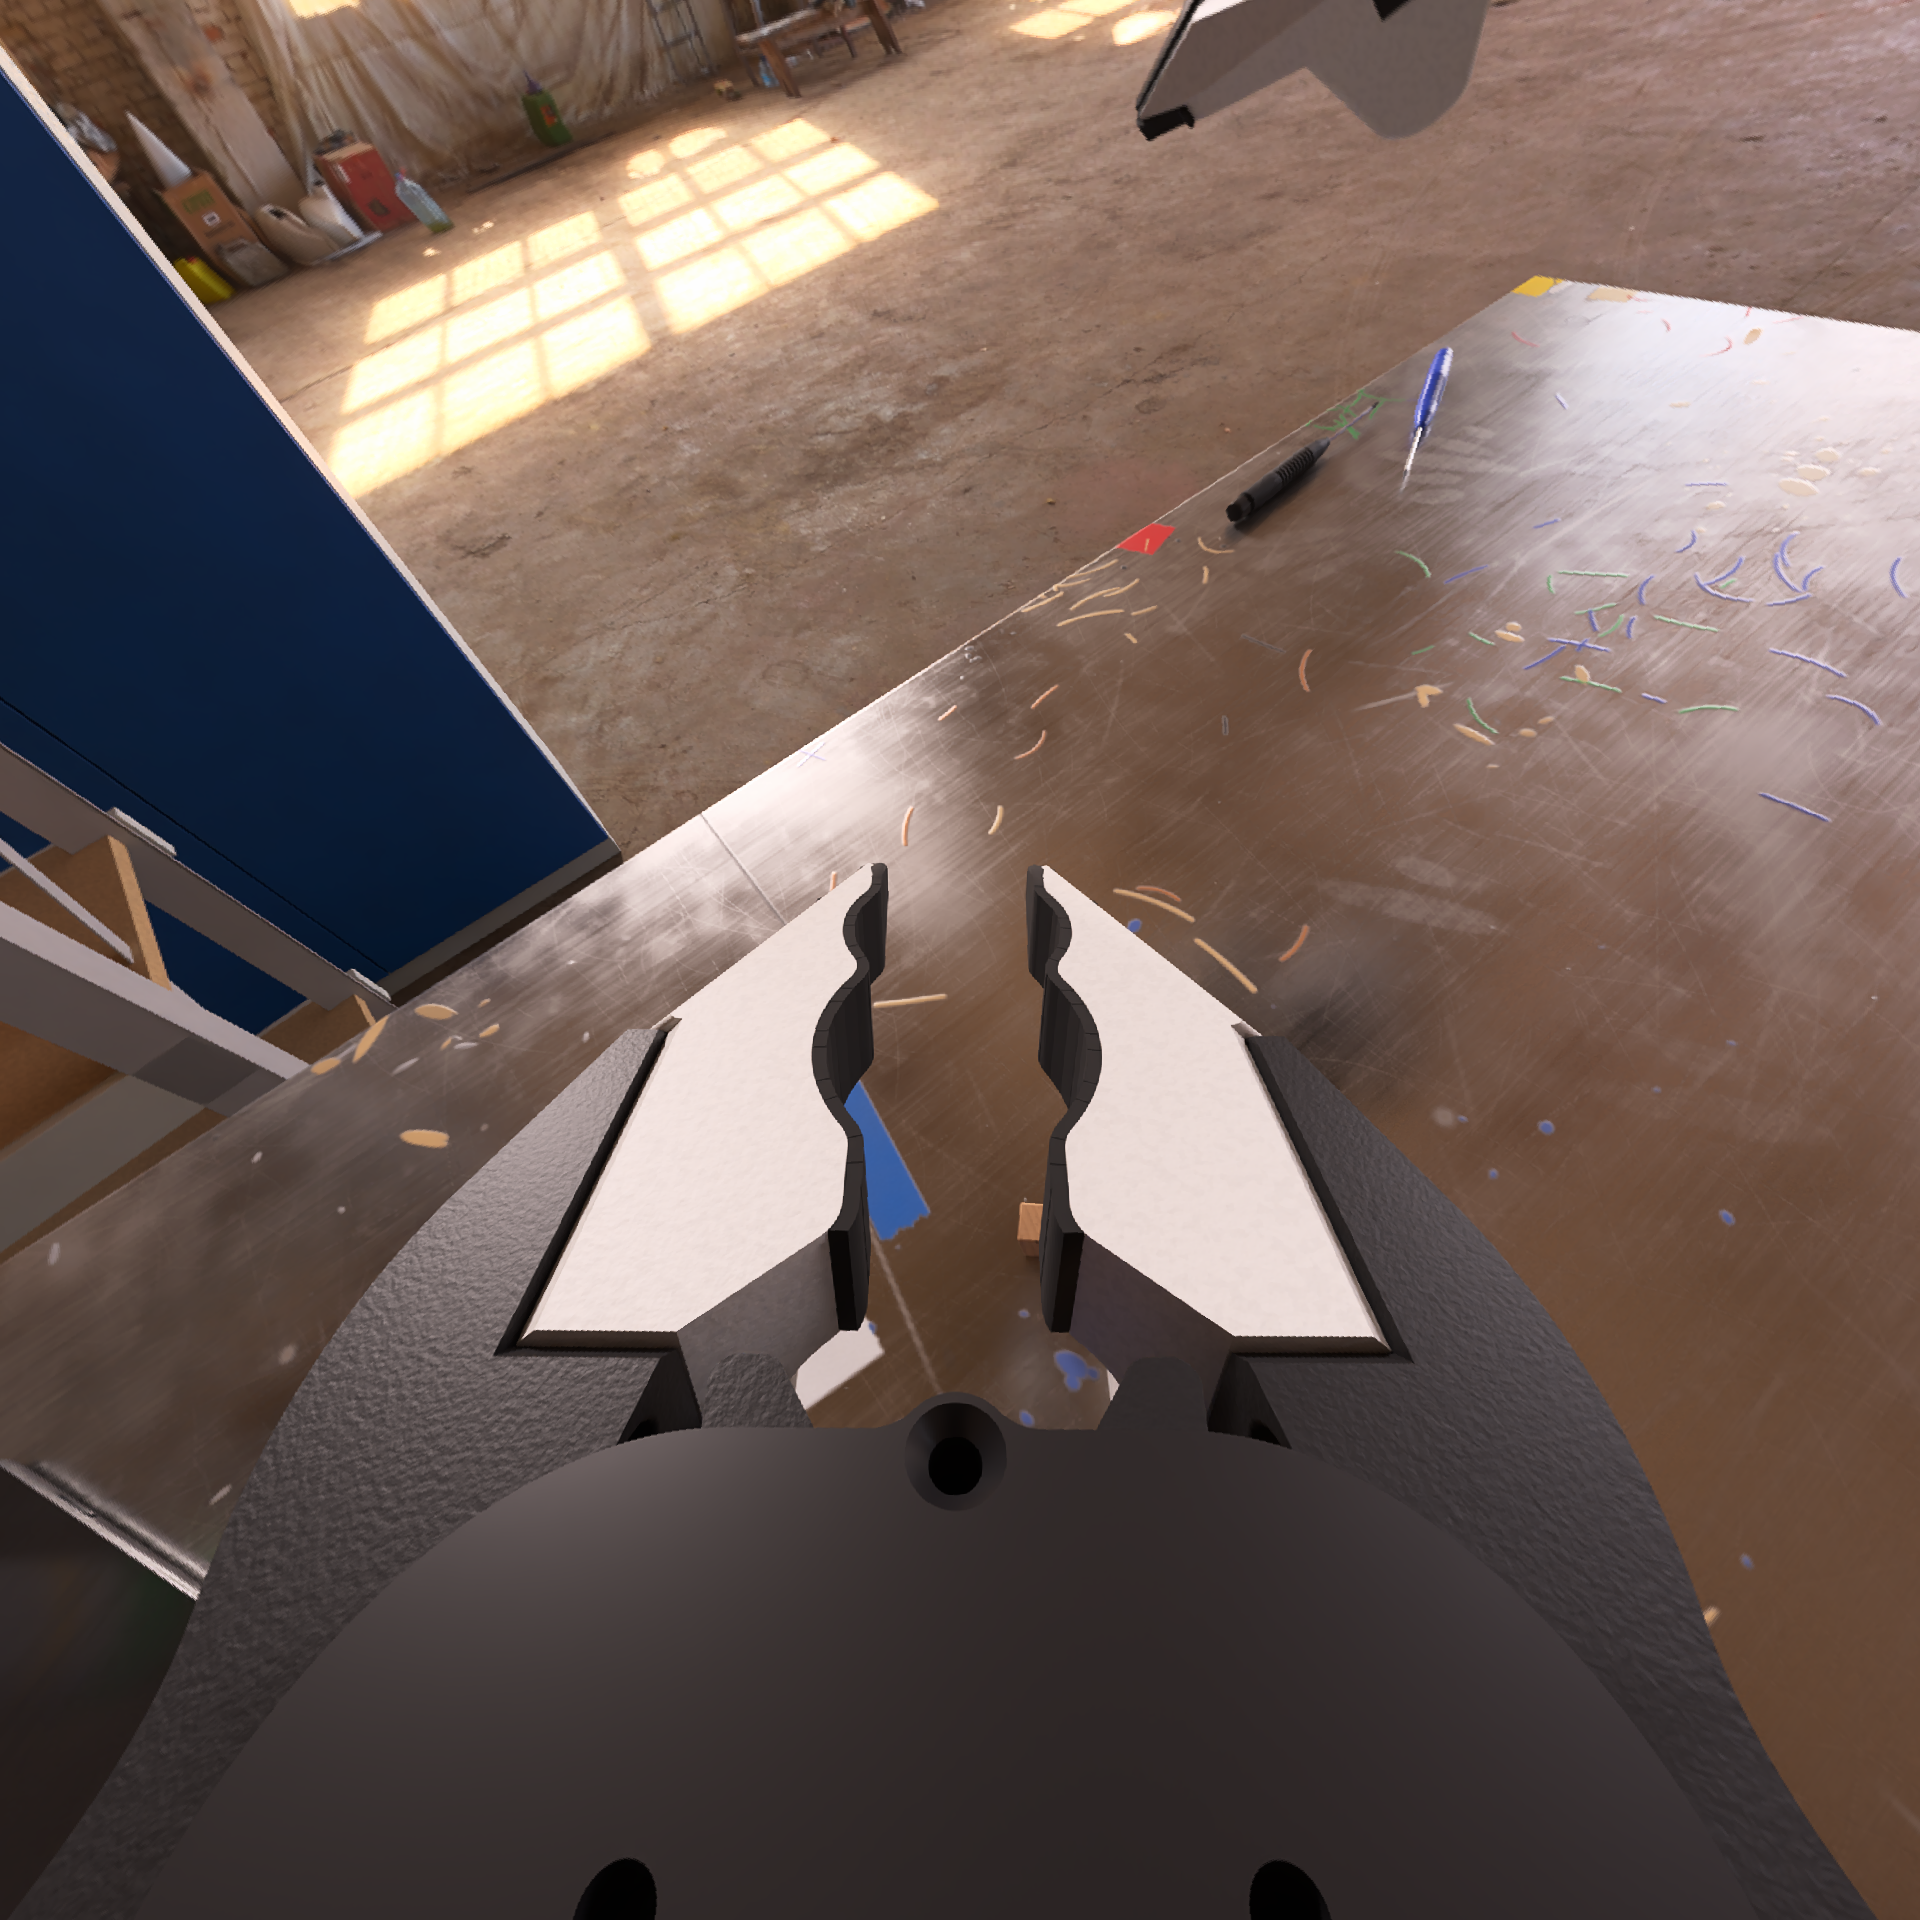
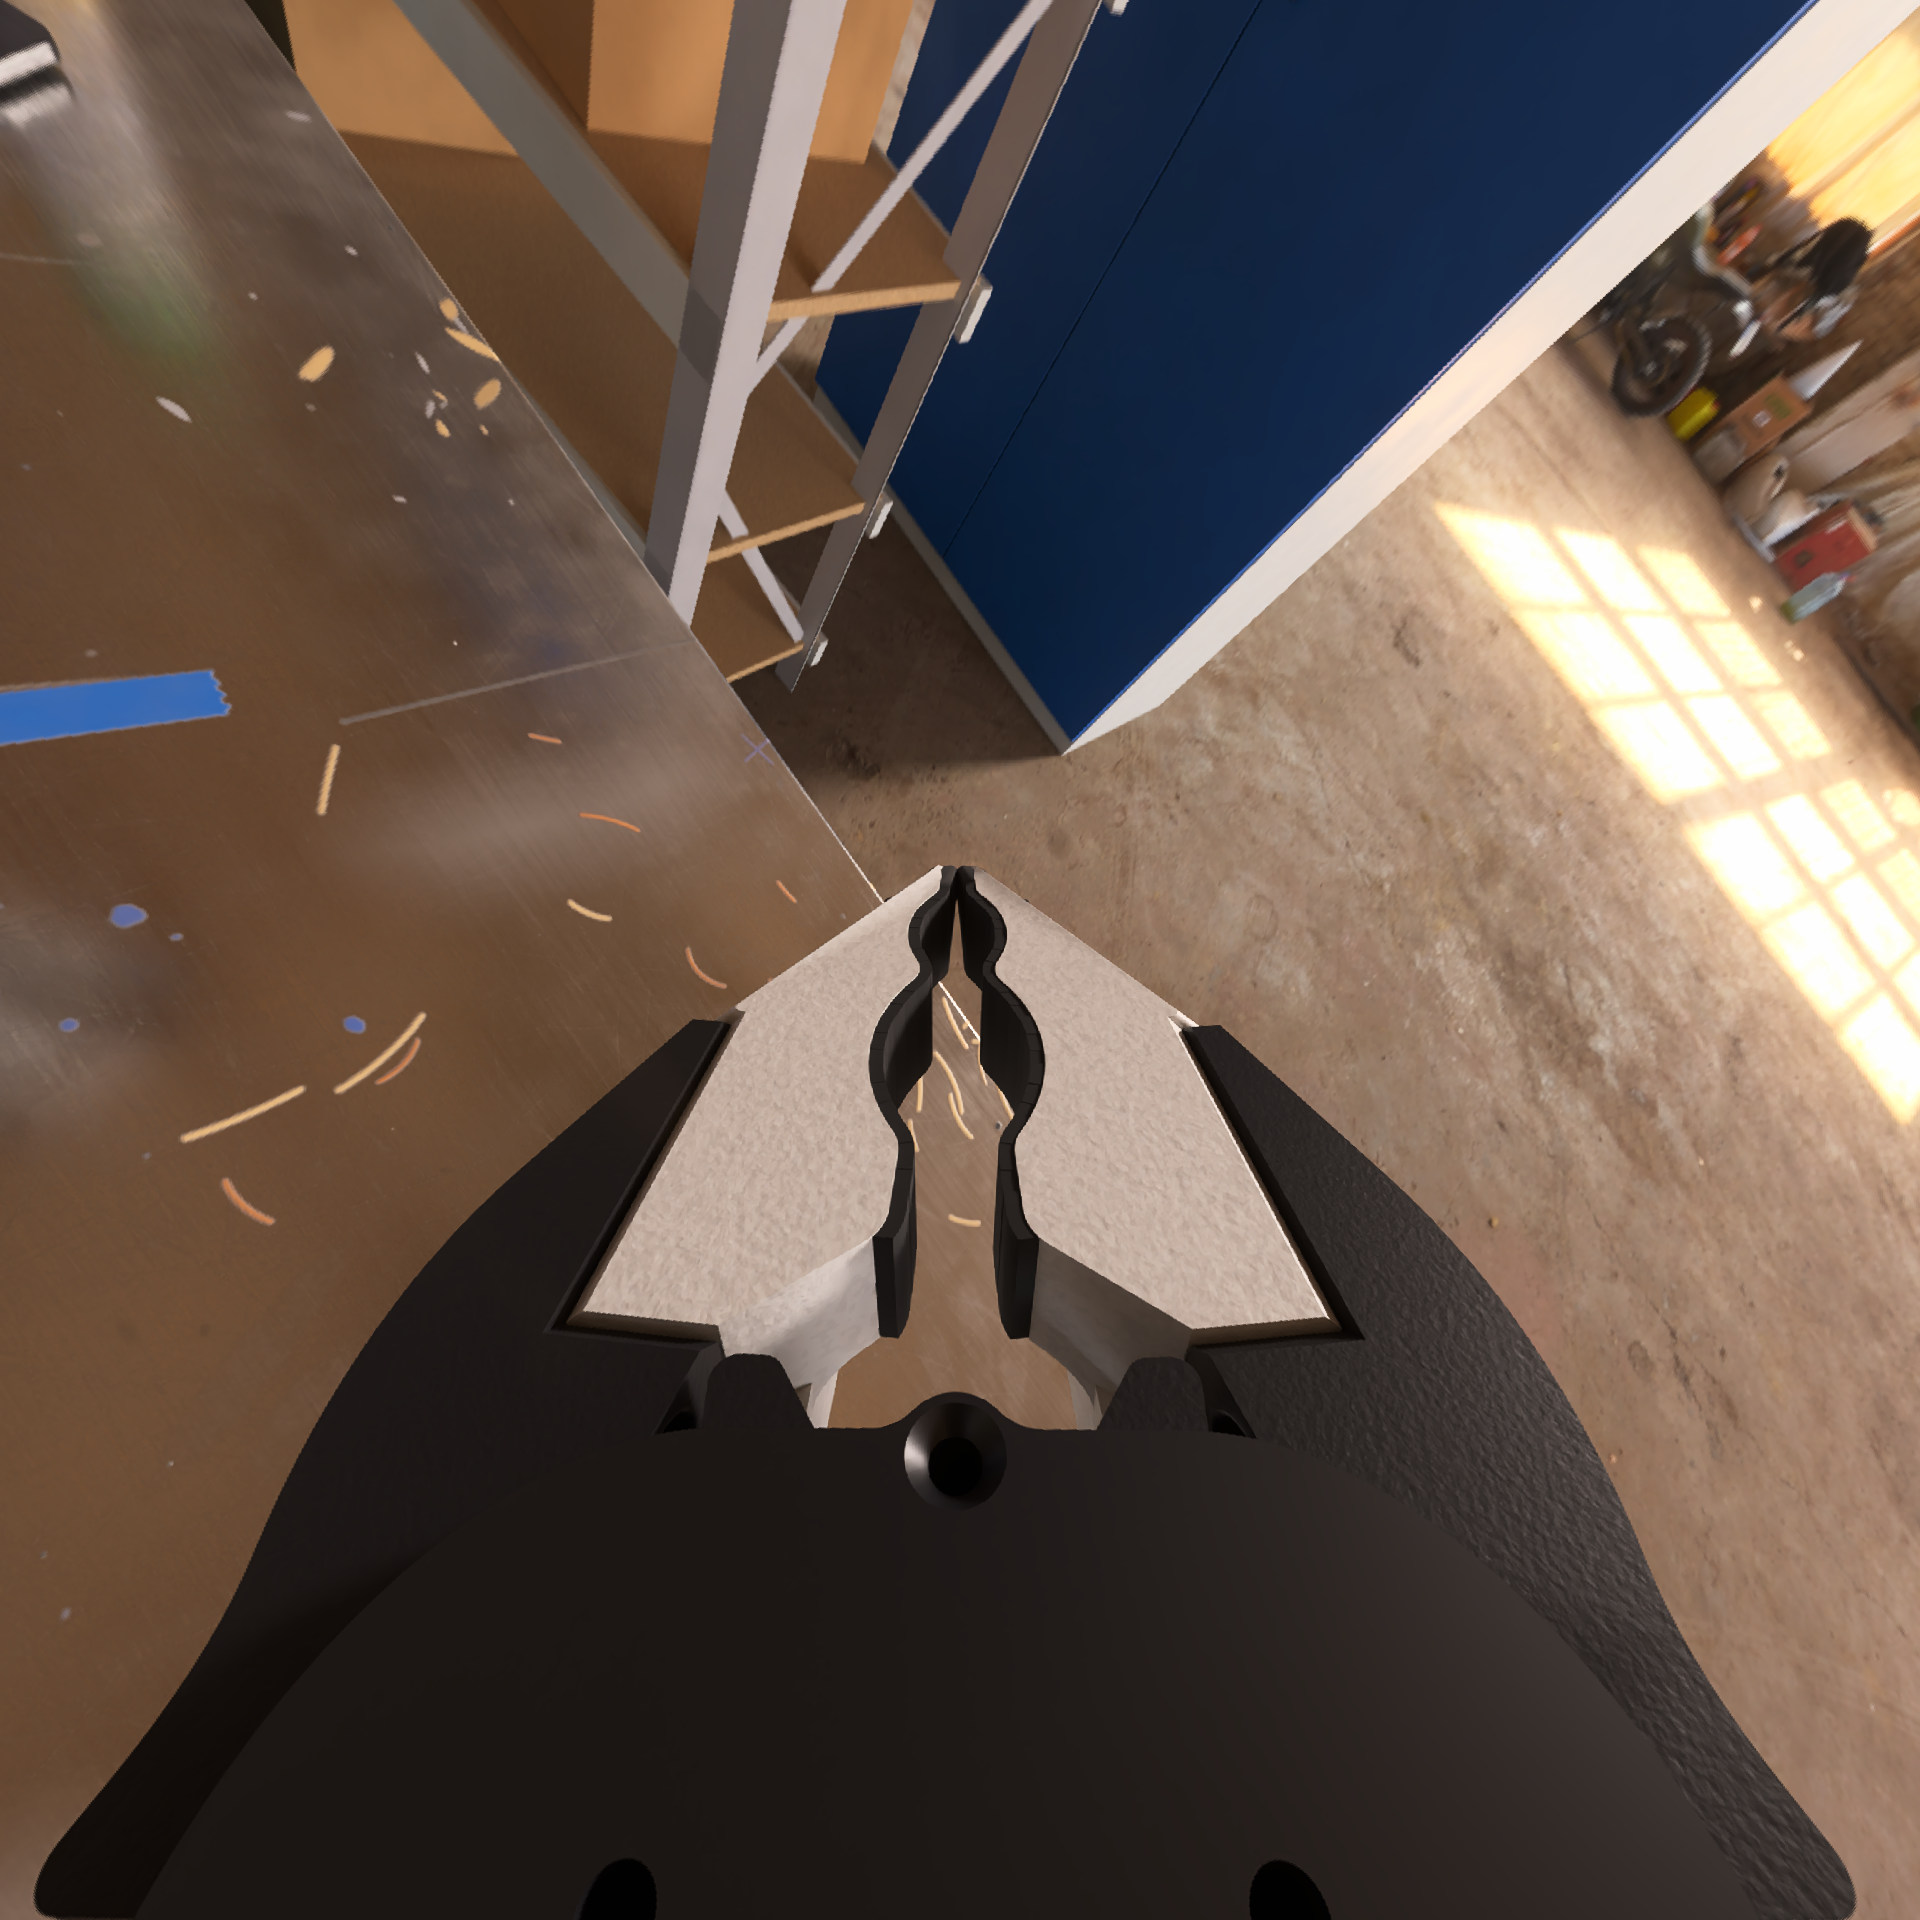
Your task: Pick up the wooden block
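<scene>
Peeking out: wooden block (image 1: 1029,1228), a small pale sliver visible low in the left wrist view, lying on the counter (image 1: 1455,935) and mostly hidden behind the inner edge of one finger.
Left gripper (image 1: 957,883): fingers spread with a clear gap, nothing held; it hangs above the counter with the block showing in the gap near the finger bases.
Blue tape strip (image 1: 883,1169): flat on the counter, just beside the block, partly covered by the opposite finger; also seen at the left edge of the right wrist view (image 2: 109,707).
Counter surface: brown, scratched metal, scattered with pale, blue and green streaks.
Black pen (image 1: 1276,484) and blue pen (image 1: 1427,407): near each other, by the counter's far edge, well apart from the block.
Red patch (image 1: 1147,538): at the counter's edge, near the black pen.
Right gripper (image 2: 956,878): fingertips meeting, nothing between them, poised over the counter's corner; its pale finger shows at the top of the left wrist view (image 1: 1309,62).
Blue cabinet (image 2: 1195,364): stands beside the counter, next to a shelf frame (image 2: 748,312).
</scene>
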